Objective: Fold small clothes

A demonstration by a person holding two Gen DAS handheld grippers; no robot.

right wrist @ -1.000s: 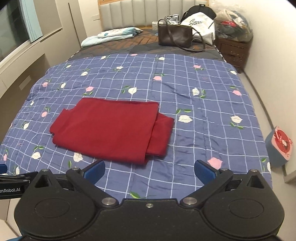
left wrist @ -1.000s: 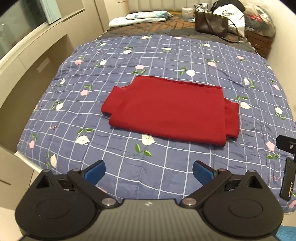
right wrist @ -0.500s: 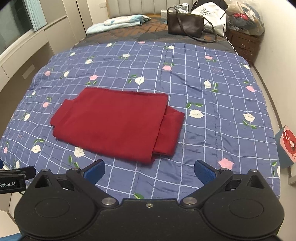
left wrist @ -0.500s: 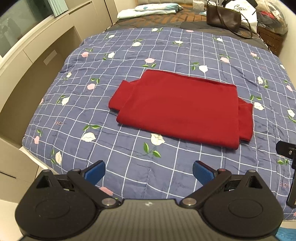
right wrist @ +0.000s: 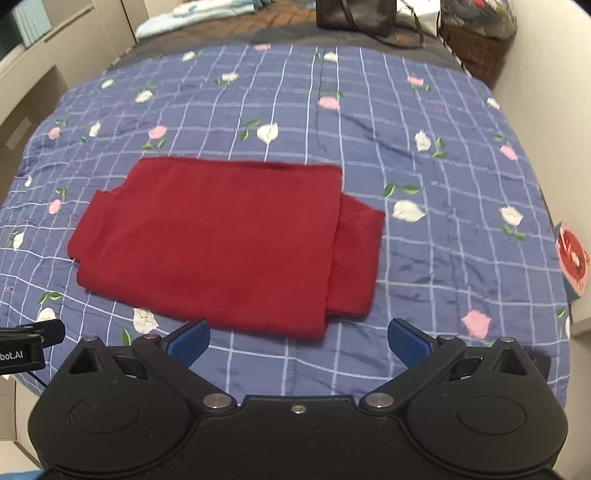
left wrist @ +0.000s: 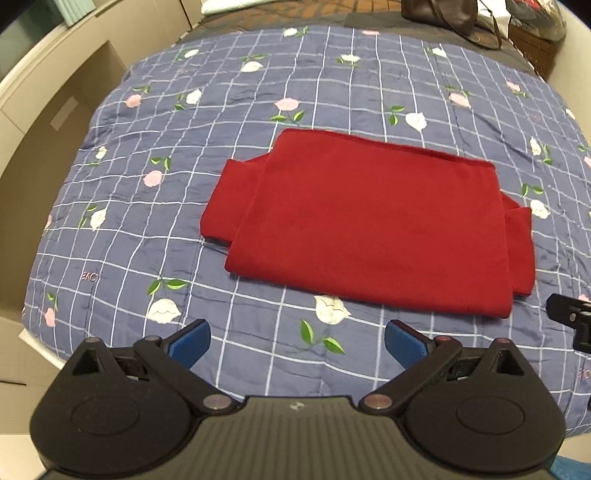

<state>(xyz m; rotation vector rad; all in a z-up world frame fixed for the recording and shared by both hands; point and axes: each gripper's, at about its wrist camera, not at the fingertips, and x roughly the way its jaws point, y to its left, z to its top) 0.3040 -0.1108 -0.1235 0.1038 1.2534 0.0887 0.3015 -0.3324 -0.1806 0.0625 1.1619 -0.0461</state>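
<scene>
Garment: a red cloth, folded into a flat, roughly oblong stack, lies on the quilt near the middle of the bed.
Long axis: runs left to right across both views, slightly skewed, with the right end a little nearer the cameras than the left.
Top layer: one smooth panel covers most of the stack; its far edge is straight, its near edge is a rounded fold.
Left end: a lower layer sticks out past the top panel as a stepped tab.
Right end: another folded layer pokes out from under the top panel, pointing toward the wall side of the bed.
Left gripper: jaws spread wide, nothing between them, hovering over the quilt just short of the cloth's near edge, apart from it.
Right gripper: jaws likewise spread and empty, above the near right part of the cloth; the left blue pad sits at the cloth's near edge in the picture, contact cannot be told.
Quilt: blue with a white grid and pink and white flowers.
Far end of bed: a dark handbag and a pale pillow rest beyond the quilt.
Side: beige cabinets run along the bed's left.
</scene>
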